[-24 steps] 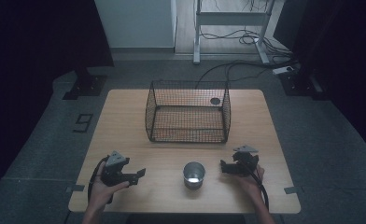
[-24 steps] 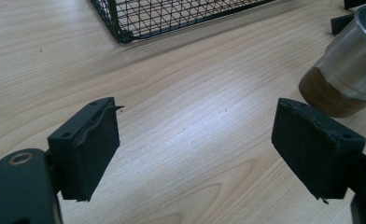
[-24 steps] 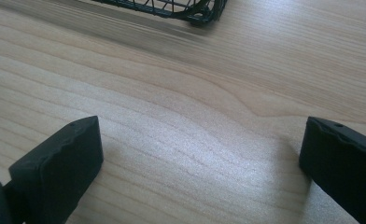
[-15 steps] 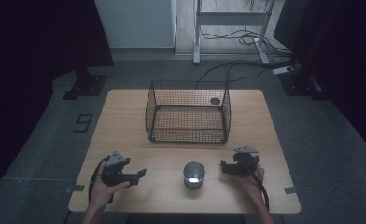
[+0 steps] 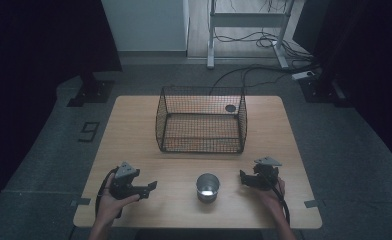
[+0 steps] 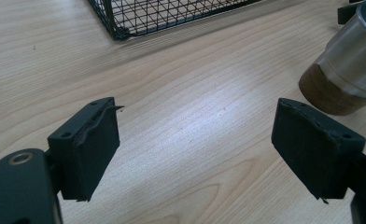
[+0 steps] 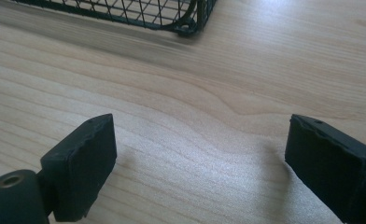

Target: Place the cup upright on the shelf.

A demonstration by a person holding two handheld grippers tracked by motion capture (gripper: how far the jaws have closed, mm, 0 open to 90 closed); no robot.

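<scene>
A steel cup (image 5: 207,186) with a brown base stands near the table's front edge, between the two hands. A black wire basket (image 5: 201,120) sits behind it at mid table. My left gripper (image 5: 150,187) rests left of the cup, jaws wide apart with only bare wood between them. In the left gripper view the left gripper (image 6: 195,140) faces the cup (image 6: 349,70), at the upper right, and the basket's corner (image 6: 125,18). My right gripper (image 5: 244,178) lies right of the cup, open and holding nothing. The right gripper (image 7: 200,163) view shows a basket corner (image 7: 190,21) ahead.
The wooden table (image 5: 134,130) has bare room on both sides of the basket. A dark round hole (image 5: 230,108) marks the tabletop behind the basket. Cables and a metal stand (image 5: 244,20) lie on the floor beyond the table.
</scene>
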